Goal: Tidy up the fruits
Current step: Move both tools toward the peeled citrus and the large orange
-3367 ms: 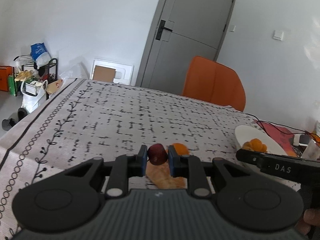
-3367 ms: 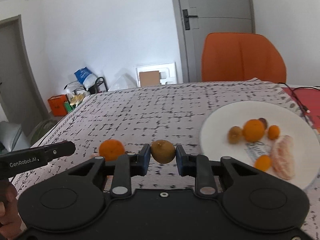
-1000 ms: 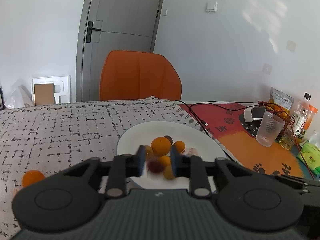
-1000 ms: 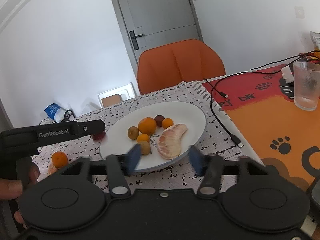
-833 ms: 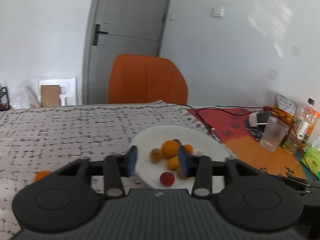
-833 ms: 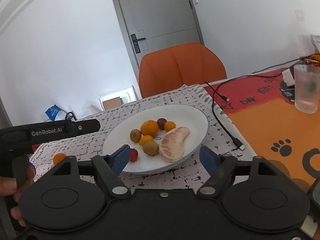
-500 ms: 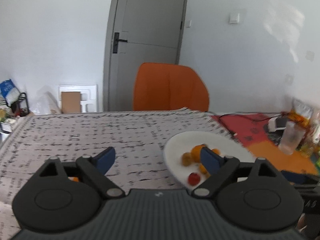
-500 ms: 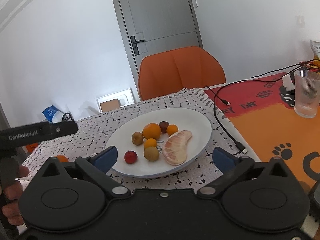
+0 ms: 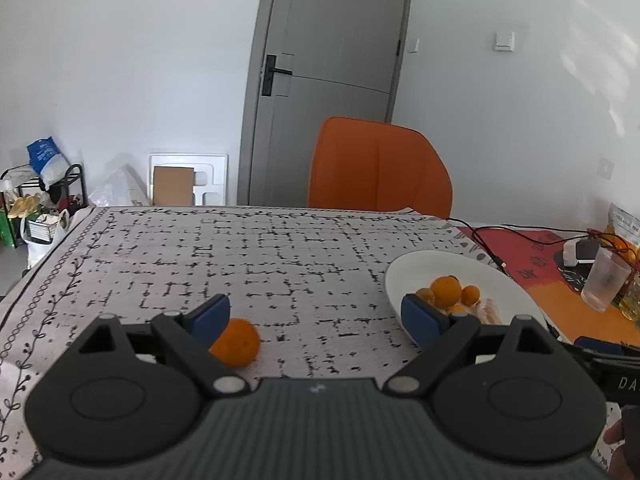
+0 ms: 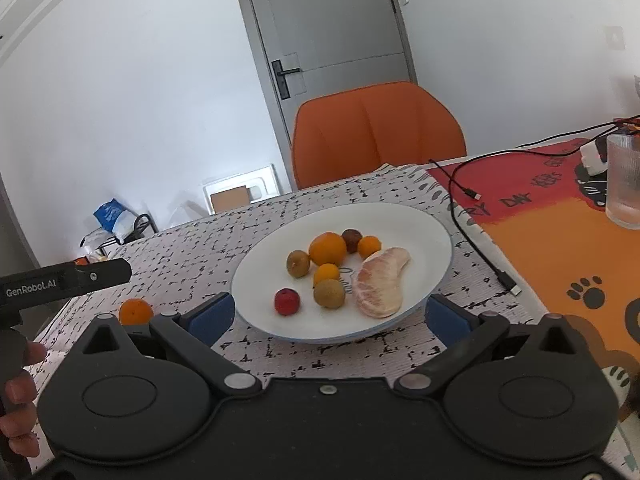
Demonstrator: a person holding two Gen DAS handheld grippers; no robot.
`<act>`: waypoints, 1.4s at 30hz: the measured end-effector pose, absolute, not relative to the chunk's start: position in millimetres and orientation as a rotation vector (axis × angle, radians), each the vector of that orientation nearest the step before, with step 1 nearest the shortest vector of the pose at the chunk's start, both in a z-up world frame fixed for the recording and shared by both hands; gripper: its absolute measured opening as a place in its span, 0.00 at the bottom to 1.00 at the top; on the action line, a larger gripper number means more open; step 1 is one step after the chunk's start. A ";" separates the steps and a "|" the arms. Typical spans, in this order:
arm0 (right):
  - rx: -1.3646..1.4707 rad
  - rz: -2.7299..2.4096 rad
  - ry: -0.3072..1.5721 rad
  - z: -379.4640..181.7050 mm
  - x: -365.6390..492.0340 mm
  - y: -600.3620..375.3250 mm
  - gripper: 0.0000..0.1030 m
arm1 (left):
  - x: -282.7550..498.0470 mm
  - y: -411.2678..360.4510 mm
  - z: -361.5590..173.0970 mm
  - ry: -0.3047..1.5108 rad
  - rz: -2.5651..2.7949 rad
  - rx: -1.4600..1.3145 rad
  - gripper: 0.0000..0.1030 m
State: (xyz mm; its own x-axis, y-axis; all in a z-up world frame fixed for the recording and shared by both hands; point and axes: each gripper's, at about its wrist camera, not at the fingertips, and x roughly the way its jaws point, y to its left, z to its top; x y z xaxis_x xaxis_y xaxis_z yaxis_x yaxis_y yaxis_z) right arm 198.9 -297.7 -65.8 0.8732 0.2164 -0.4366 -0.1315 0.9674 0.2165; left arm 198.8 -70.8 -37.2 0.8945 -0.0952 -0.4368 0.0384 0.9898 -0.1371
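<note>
A white plate (image 10: 424, 232) holds several fruits: a red fruit (image 10: 287, 301), a brown one (image 10: 329, 293), oranges (image 10: 327, 248) and a peeled pomelo segment (image 10: 380, 280). The plate also shows in the left wrist view (image 9: 492, 276). One orange (image 9: 236, 342) lies loose on the patterned tablecloth, left of the plate; it also shows in the right wrist view (image 10: 136, 311). My left gripper (image 9: 316, 316) is open and empty, with the loose orange just behind its left finger. My right gripper (image 10: 330, 316) is open and empty, in front of the plate.
An orange chair (image 9: 380, 168) stands behind the table. A black cable (image 10: 472, 216) runs beside the plate. A glass (image 10: 623, 182) stands on the red-orange mat (image 10: 560, 248) at the right. The left gripper's body (image 10: 64, 278) reaches in from the left.
Both grippers have opened wide and released their fruits onto the plate: the red one and the brown one. The left gripper has swung left toward the loose orange.
</note>
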 end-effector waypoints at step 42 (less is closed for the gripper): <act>0.148 0.381 0.519 -70.2 215.2 -236.0 1.00 | 204.6 -15.5 -92.0 0.578 0.048 -0.215 0.75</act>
